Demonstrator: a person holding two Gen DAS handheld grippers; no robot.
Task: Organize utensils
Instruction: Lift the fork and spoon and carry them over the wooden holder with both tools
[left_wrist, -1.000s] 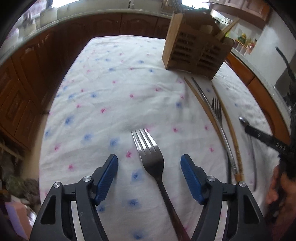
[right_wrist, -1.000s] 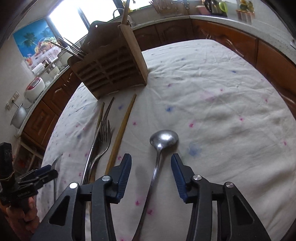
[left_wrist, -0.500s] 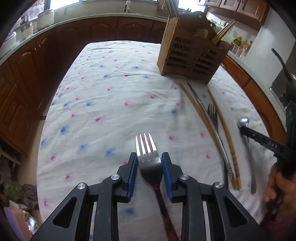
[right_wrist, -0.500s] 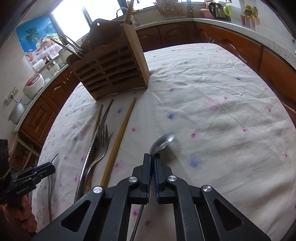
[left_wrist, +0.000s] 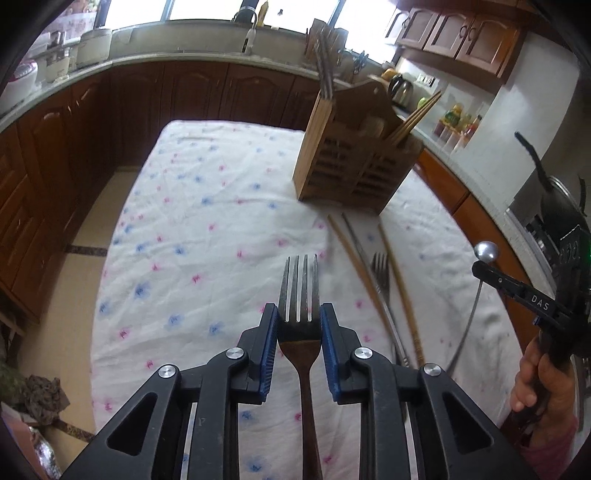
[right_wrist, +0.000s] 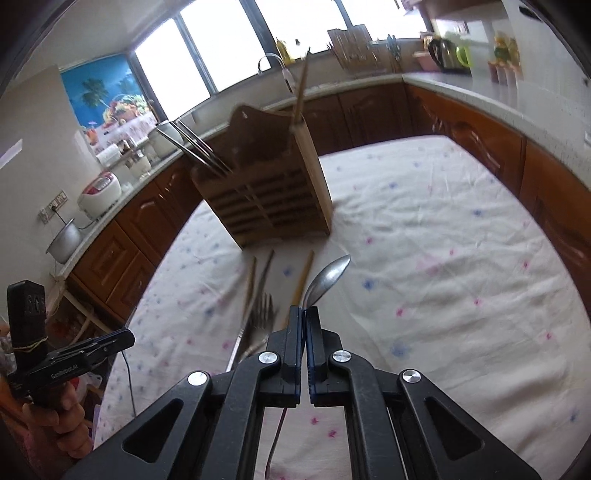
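My left gripper (left_wrist: 298, 314) has its blue pads pressed on the neck of a steel fork (left_wrist: 299, 280), still closing, and holds it above the flowered cloth with the tines pointing away. The right gripper (right_wrist: 304, 314) is shut on a steel spoon (right_wrist: 328, 277), bowl up and tilted, handle hanging below the jaws. From the left wrist view the right gripper (left_wrist: 480, 267) shows at the right edge with the spoon (left_wrist: 487, 251). The left gripper (right_wrist: 125, 336) appears low at the left of the right wrist view. A slatted wooden utensil holder (left_wrist: 351, 173) (right_wrist: 266, 206) stands at the far side.
On the white tablecloth (left_wrist: 203, 240) between the grippers lie a second fork (left_wrist: 380, 269) (right_wrist: 262, 314), wooden chopsticks (left_wrist: 399, 280) (right_wrist: 303, 273) and a thin metal piece. The holder has metal utensils and chopsticks in it. Brown cabinets and counters ring the table.
Both grippers went from open around their utensils to shut on them. Then both rose, lifting the fork and the spoon off the cloth.
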